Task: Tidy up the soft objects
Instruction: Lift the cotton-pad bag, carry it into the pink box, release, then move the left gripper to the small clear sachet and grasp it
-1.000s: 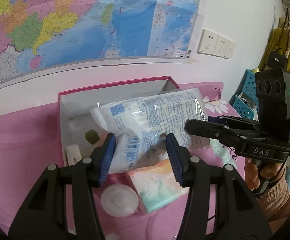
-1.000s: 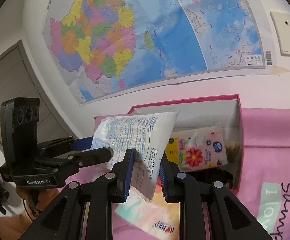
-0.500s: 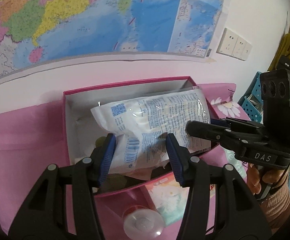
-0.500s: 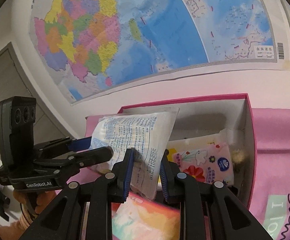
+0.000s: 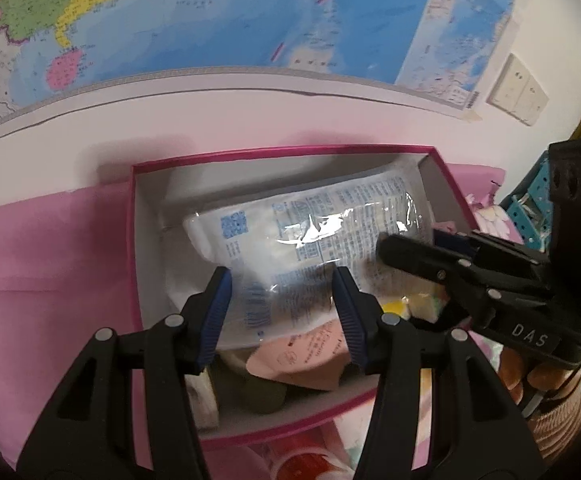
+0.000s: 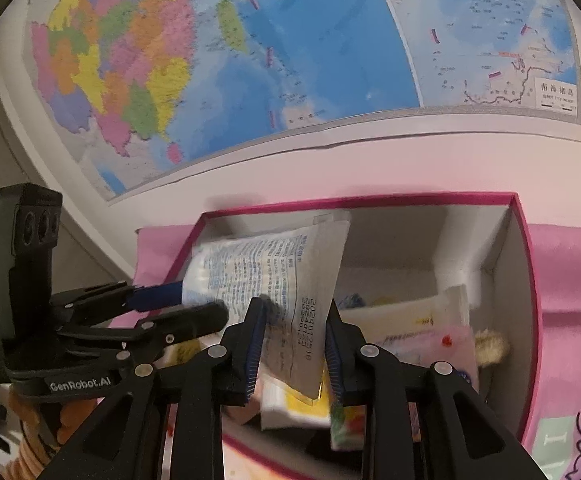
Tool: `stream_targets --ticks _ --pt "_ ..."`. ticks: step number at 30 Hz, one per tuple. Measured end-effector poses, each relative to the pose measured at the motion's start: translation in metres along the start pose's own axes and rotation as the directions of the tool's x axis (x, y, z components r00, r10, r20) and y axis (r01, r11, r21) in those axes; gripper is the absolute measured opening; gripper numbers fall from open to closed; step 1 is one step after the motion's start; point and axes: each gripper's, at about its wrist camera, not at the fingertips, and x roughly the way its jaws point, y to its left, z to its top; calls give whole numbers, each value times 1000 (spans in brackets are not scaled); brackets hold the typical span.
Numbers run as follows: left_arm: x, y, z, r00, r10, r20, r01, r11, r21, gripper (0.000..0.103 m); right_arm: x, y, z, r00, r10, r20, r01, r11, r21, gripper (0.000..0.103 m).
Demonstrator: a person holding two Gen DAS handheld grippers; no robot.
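Note:
A white plastic bag with blue print [image 5: 310, 232] hangs low over the pink-rimmed box [image 5: 136, 240], held between both grippers. My left gripper [image 5: 284, 312] is shut on its near end, blue pads pressing both sides. My right gripper [image 6: 293, 350] holds the bag's flat sealed end [image 6: 310, 312]. Its jaws are opening, and the bag still fills the gap between the pads. In the left wrist view, the right gripper [image 5: 418, 246] reaches in from the right. The box [image 6: 528, 280] holds a pink pack [image 5: 302, 360], a floral tissue pack [image 6: 430, 344] and a tan fluffy item [image 6: 490, 348].
A pink cloth [image 5: 50, 260] covers the table under the box. A wall map [image 5: 210, 20] hangs close behind it. A teal basket [image 5: 530, 216] stands at the right. A red and white item [image 5: 302, 460] lies in front of the box.
Both grippers have carried the bag forward and down over the box, which now fills the lower view. The right gripper's jaws stand slightly wider.

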Motion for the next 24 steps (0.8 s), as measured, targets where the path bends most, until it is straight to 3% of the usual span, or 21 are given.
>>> stream_targets --ticks 8,10,15,19,24 --pt "3 5 1 1000 25 -5 -25 1000 -18 54 0 -3 2 997 -74 22 74 997 4 36" --pt "1 8 -1 999 33 4 -33 999 -23 54 -7 -6 2 995 -86 41 85 996 14 43" --pt "-22 10 -12 996 49 71 -47 998 -34 54 -38 -1 -6 997 -13 78 13 1000 1 43" --pt "-69 14 -37 985 11 170 -7 1000 -21 54 -74 10 -24 993 61 105 -57 997 -44 43" --pt "-125 3 -88 963 -61 264 56 998 26 65 -112 29 -66 986 166 26 -160 976 -149 47"
